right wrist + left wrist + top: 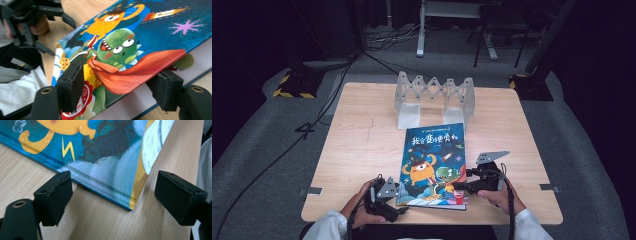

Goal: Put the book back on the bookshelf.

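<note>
Left gripper [388,196] low at the book's [434,162] 7 o'clock corner, jaws spread, corner between them, unpressed. Right gripper [464,186] at its 4 o'clock edge, jaws apart around the lifted cover. One book, table [362,145] centre-front; one rack [434,97] at 12 o'clock.

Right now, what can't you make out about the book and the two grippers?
- Book title: too small in the high view, cut off in both gripper views.
- Right gripper: whether its lower finger touches the lifted cover is unclear.
- Left gripper: book corner between the fingers; contact unclear.
</note>
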A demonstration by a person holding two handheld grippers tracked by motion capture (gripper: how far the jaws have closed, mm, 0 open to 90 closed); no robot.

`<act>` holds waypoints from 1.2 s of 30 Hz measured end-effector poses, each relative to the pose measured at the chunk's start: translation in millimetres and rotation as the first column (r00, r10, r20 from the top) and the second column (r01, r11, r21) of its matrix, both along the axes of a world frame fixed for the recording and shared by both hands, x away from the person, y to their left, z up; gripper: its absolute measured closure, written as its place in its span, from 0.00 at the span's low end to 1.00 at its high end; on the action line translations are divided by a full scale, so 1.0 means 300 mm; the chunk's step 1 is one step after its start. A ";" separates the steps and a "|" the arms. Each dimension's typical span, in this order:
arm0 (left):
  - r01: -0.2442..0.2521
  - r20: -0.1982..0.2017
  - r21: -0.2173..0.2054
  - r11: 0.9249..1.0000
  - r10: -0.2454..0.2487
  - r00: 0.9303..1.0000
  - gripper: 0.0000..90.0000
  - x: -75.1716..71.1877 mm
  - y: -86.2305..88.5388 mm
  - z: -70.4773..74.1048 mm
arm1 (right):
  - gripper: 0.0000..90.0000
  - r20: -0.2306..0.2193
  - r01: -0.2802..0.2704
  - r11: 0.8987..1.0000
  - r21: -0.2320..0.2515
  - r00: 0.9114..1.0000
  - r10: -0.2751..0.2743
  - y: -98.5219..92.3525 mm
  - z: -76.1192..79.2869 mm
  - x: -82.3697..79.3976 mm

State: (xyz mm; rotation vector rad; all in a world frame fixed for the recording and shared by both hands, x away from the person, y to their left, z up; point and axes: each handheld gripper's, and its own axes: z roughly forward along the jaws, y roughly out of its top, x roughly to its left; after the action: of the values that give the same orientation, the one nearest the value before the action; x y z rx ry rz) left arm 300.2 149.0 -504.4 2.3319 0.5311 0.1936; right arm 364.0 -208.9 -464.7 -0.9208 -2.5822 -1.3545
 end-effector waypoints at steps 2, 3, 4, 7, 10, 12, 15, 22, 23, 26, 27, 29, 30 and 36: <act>-0.003 -0.002 -0.003 1.000 0.003 1.000 0.17 0.000 -0.001 0.000 | 0.36 0.005 0.006 1.000 -0.008 1.000 -0.006 0.002 -0.002 0.004; -0.004 -0.003 -0.004 1.000 0.004 1.000 0.17 0.000 0.000 0.000 | 0.36 0.011 0.011 1.000 -0.016 1.000 -0.011 0.003 -0.005 0.011; -0.005 -0.003 -0.004 1.000 0.005 1.000 0.17 0.000 0.000 0.000 | 0.36 0.013 0.020 1.000 -0.023 1.000 -0.019 0.005 -0.007 0.017; -0.007 0.000 0.004 1.000 0.007 1.000 0.17 0.006 0.004 0.001 | 0.36 0.020 0.017 1.000 -0.018 1.000 -0.017 0.007 -0.011 0.027; -0.031 0.016 0.014 0.999 0.030 0.999 0.17 0.014 0.015 0.005 | 0.36 0.037 0.023 1.000 -0.018 0.999 -0.022 0.010 -0.012 0.037; -0.030 0.000 0.012 0.999 0.030 1.000 0.17 0.026 0.035 0.004 | 0.36 0.039 0.029 0.999 -0.030 0.999 -0.028 0.013 -0.014 0.040; -0.021 -0.011 0.013 1.000 0.021 1.000 0.16 0.034 0.054 0.005 | 0.36 0.041 0.035 0.999 -0.035 0.999 -0.034 0.013 -0.022 0.041; -0.041 -0.049 -0.003 0.999 0.041 0.998 0.19 0.060 0.111 0.012 | 0.43 0.048 0.032 0.999 0.007 0.998 -0.032 -0.006 -0.027 0.040; -0.055 -0.053 -0.002 0.999 0.054 0.997 0.18 0.067 0.124 0.013 | 0.43 0.048 0.030 1.000 0.008 0.998 -0.030 -0.006 -0.026 0.039; -0.095 -0.071 -0.029 0.995 0.093 0.993 0.18 0.091 0.140 0.011 | 0.43 0.053 0.021 1.000 0.010 0.998 -0.022 -0.002 -0.022 0.036; -0.105 -0.064 -0.025 0.994 0.103 0.993 0.18 0.098 0.137 0.010 | 0.43 0.056 0.016 1.000 0.010 0.998 -0.016 0.000 -0.021 0.036; -0.100 -0.035 0.001 0.995 0.100 0.994 0.19 0.107 0.124 0.009 | 0.43 0.060 0.010 1.000 0.017 0.998 -0.011 0.003 -0.017 0.035; -0.096 -0.017 0.018 0.995 0.096 0.995 0.19 0.111 0.115 0.009 | 0.43 0.059 0.006 1.000 0.018 0.998 -0.007 0.006 -0.016 0.036; -0.100 -0.023 0.004 0.995 0.100 0.995 0.20 0.124 0.113 0.008 | 0.39 0.042 -0.003 1.000 -0.006 0.999 0.003 0.020 -0.007 0.061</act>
State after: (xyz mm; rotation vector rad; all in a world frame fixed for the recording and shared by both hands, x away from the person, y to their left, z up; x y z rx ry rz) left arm 337.3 183.0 -502.2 2.3143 0.6602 0.2141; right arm 382.3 -202.8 -466.7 -0.8986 -2.6188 -1.3801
